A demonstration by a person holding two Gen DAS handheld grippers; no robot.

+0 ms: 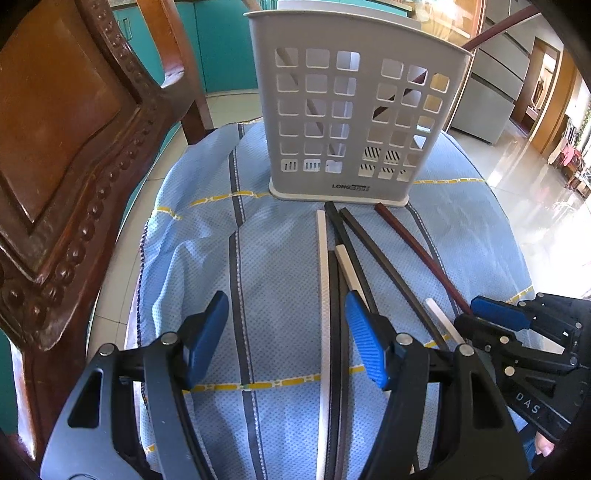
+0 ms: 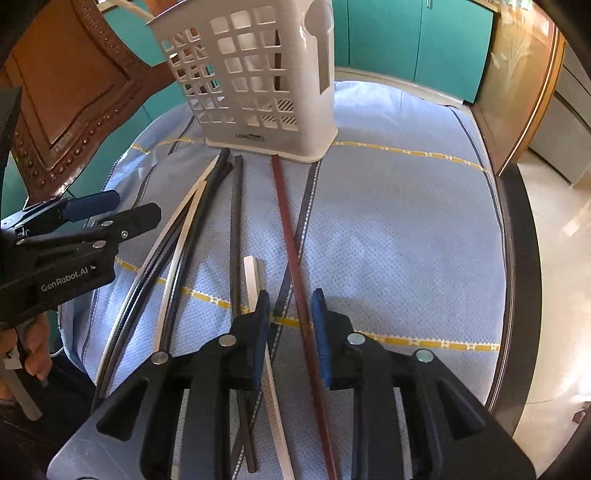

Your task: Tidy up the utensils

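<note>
Straddling the reddish-brown wooden chopstick (image 2: 295,258), the right gripper (image 2: 290,332) has its blue-padded fingers (image 2: 320,332) apart, one on each side of the stick; whether either pad touches it cannot be told. Just left of its left finger lies a short white chopstick (image 2: 252,278), whose lower part passes under the black gripper body, and further left a dark grey chopstick (image 2: 235,236). The left gripper (image 1: 286,339) is spread wide and holds nothing; a long white chopstick (image 1: 323,295) and black chopsticks (image 1: 338,295) run lengthwise between its fingers on the cloth, with another short white stick (image 1: 347,269) beside its right pad (image 1: 364,347). Ahead of both grippers, at the far ends of the sticks, stands the pale grey perforated plastic utensil holder (image 1: 354,122), upright, with a dark reddish stick (image 1: 495,31) leaning out of its top; what else is inside shows only as slivers through the square holes. The near ends of all the loose sticks are cut off by the gripper bodies and frame edge. Everything rests on a light blue checked cloth with yellow and grey stripes (image 2: 388,229) over a round table. To the left of the left gripper rises a carved brown wooden chair back (image 1: 70,147); beyond are teal cabinets (image 2: 406,40) and a glossy tiled floor (image 1: 535,221).
</note>
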